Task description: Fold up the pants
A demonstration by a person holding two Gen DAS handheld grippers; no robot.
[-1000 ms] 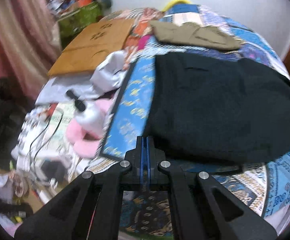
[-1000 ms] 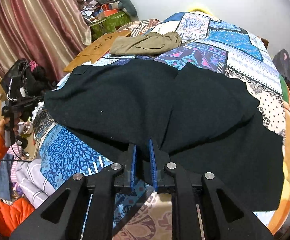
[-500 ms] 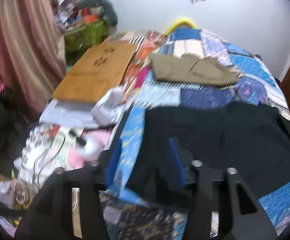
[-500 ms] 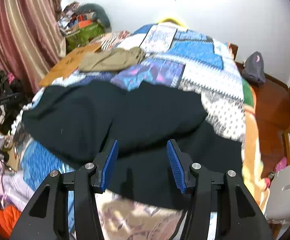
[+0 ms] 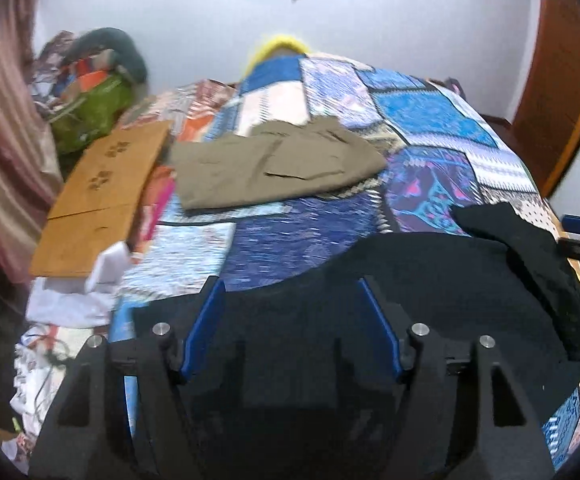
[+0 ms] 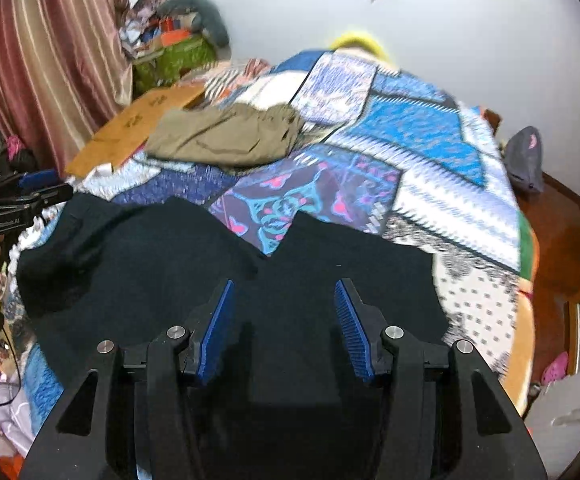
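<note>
Two grippers hang over a bed covered with a patchwork quilt in blues, purples and white. Black pants lie spread across the near part of the quilt, their dark cloth folded over itself so that two pointed edges rise toward the middle of the bed. In the left wrist view the same black pants fill the lower part of the picture. The left gripper has just been opening; its blue-padded jaws now stand wide apart above the cloth, with nothing pinched between them. The right gripper has also opened, and its jaws stand moderately apart over the pants, pads clear of the fabric. Farther up the bed, well apart from the black pair, lies a folded olive-brown garment. A flat brown cardboard sheet rests at the left edge of the bed, near a striped curtain.
</note>
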